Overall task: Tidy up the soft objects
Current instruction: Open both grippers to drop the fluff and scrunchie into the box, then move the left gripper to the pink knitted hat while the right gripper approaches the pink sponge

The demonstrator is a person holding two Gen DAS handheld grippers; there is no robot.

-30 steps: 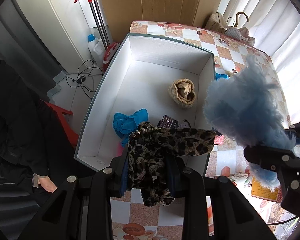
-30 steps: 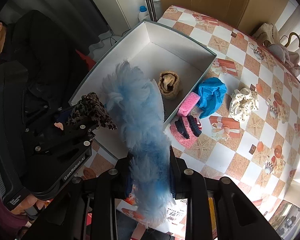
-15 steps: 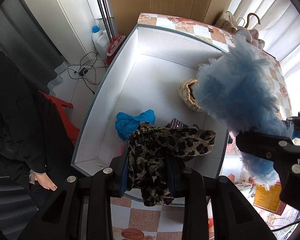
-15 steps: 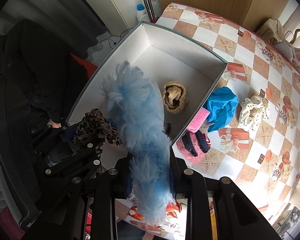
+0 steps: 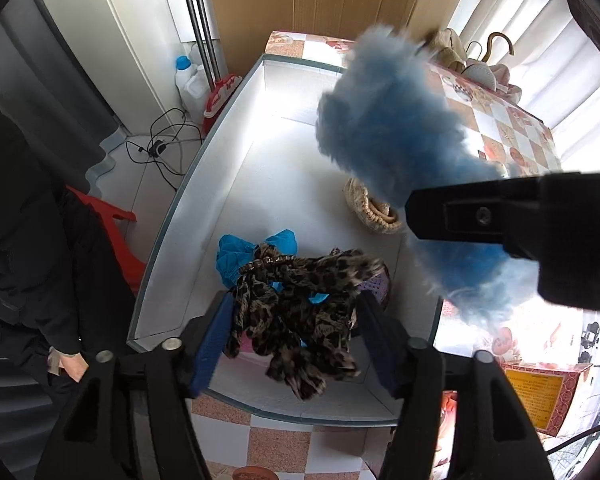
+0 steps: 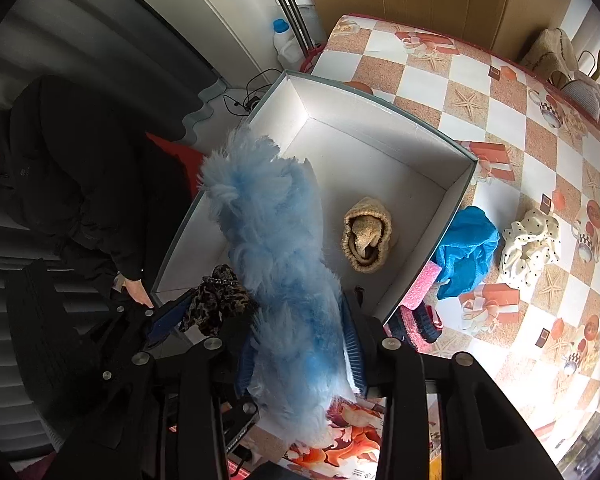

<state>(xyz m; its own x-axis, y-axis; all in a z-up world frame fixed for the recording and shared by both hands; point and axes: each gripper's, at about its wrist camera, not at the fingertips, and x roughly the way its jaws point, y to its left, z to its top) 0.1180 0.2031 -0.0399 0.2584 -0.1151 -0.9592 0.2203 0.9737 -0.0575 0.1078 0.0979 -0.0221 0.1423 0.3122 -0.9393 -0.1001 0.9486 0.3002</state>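
Note:
A white box [image 5: 236, 184] with a grey rim stands on the checked table. My left gripper [image 5: 296, 344] hangs over its near end. Its jaws are opening, and a leopard-print cloth [image 5: 296, 304] sags loose between the blue pads. My right gripper [image 6: 300, 354] is beside it over the box's near corner. Its jaws are opening too, with a fluffy blue piece [image 6: 276, 248] standing up between them, its fur brushing the pads. On the box floor lie a beige knitted item [image 6: 366, 240], a blue cloth [image 5: 230, 256] and a purple piece [image 5: 374, 284].
A person in dark clothes [image 5: 28, 240] sits left of the box. Outside its right wall lie a blue cloth [image 6: 468, 248], a pink block [image 6: 422, 284], a pink slipper [image 6: 416, 320] and a white dotted scrunchie [image 6: 532, 244]. Bags [image 6: 560, 64] sit at the far corner.
Both pairs of jaws have spread apart. The leopard cloth has slackened and dropped lower. The right gripper with the blue fluffy piece has moved left, further over the box.

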